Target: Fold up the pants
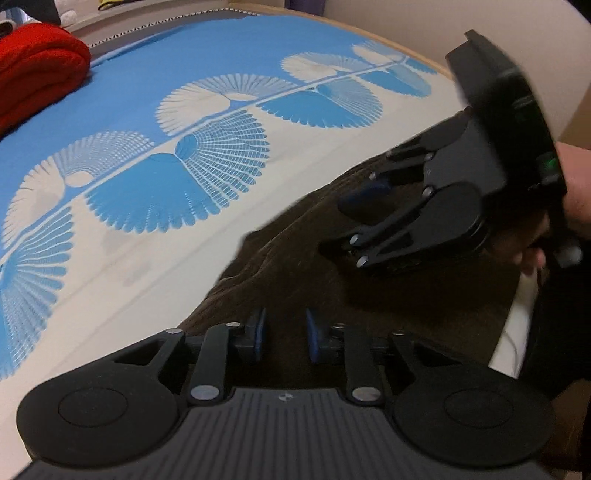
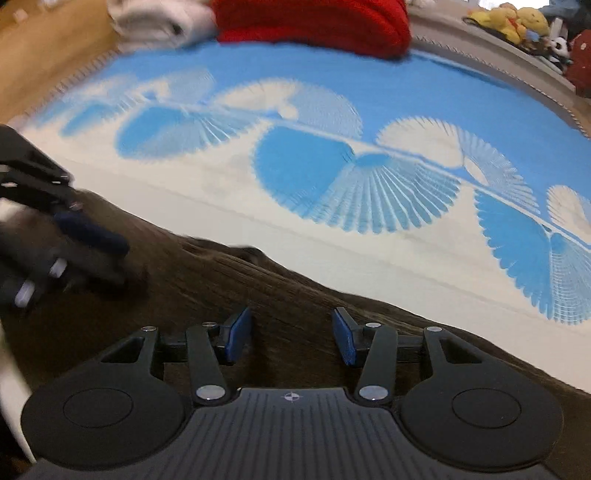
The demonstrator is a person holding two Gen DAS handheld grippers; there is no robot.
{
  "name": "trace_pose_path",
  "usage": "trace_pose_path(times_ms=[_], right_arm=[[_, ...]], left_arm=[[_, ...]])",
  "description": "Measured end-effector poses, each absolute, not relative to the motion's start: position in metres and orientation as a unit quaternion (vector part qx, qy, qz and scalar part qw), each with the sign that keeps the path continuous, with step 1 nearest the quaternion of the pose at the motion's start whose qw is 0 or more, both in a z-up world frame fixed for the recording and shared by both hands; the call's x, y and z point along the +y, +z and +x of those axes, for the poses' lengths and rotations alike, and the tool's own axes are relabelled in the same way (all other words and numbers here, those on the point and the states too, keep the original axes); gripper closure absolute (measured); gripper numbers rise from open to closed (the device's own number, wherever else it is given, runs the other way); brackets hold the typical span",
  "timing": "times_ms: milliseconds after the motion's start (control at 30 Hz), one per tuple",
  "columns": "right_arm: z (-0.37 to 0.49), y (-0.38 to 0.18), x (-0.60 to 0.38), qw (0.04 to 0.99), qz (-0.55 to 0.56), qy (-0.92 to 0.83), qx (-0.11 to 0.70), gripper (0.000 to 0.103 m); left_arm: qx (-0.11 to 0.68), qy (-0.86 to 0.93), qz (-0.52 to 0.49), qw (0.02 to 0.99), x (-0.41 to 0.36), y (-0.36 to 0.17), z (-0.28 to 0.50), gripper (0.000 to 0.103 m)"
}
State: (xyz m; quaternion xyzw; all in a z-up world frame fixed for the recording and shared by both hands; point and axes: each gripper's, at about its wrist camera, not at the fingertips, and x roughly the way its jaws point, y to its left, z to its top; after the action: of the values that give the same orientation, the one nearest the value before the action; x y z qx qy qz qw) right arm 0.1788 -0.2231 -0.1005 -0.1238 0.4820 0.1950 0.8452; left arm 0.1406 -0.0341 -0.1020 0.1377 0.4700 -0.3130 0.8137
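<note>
Left wrist: pants (image 1: 295,280) under both tongs (gaping).

Blue-and-white fan-patterned bedspread (image 1: 229,66); red blanket (image 1: 33,70); white towel (image 2: 159,22); plush toys (image 2: 509,20).

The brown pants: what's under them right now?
The brown pants lie on the blue and white patterned bedspread, which shows bare past their far edge. Whatever lies directly beneath the fabric is covered. Both grippers are above the pants, nothing between their jaws.

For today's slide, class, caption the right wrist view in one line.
Right gripper, jaws open, over dark brown pants on a blue-and-white bedspread.
</note>
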Motion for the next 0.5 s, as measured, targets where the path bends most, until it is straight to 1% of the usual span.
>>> trace_pose_path(times_ms=[33, 67, 100, 133, 233, 300, 367, 433, 500], right_arm=[[0.184, -0.107, -0.223, 0.841, -0.131, 0.178, 0.494, 0.055], [0.189, -0.114, -0.223, 0.836, -0.138, 0.16, 0.506, 0.055], [0.193, -0.12, -0.225, 0.833, -0.143, 0.144, 0.515, 0.055], [0.196, -0.121, -0.229, 0.834, -0.133, 0.141, 0.517, 0.053], [0.201, -0.122, -0.241, 0.838, -0.104, 0.128, 0.52, 0.053], [0.202, -0.119, -0.252, 0.841, -0.097, 0.109, 0.522, 0.053], [0.202, -0.12, -0.271, 0.843, -0.085, 0.078, 0.526, 0.053], [0.203, -0.122, -0.298, 0.843, -0.067, 0.037, 0.533, 0.053], [0.198, -0.123, -0.334, 0.838, -0.042, -0.014, 0.544, 0.053]], left_arm=[[0.483, -0.29, 0.145, 0.813, -0.038, -0.112, 0.149, 0.09], [0.498, -0.259, 0.157, 0.813, -0.038, -0.122, 0.16, 0.09], [0.515, -0.212, 0.174, 0.812, -0.036, -0.133, 0.172, 0.097], [0.534, -0.174, 0.176, 0.808, -0.031, -0.145, 0.181, 0.101], [0.553, -0.158, 0.107, 0.811, -0.02, -0.141, 0.195, 0.101], [0.539, -0.162, 0.087, 0.822, -0.018, -0.132, 0.197, 0.1], [0.535, -0.162, 0.09, 0.824, -0.015, -0.131, 0.2, 0.099], [0.558, -0.141, 0.096, 0.812, -0.009, -0.139, 0.202, 0.1], [0.563, -0.131, 0.081, 0.812, -0.002, -0.13, 0.199, 0.1]])
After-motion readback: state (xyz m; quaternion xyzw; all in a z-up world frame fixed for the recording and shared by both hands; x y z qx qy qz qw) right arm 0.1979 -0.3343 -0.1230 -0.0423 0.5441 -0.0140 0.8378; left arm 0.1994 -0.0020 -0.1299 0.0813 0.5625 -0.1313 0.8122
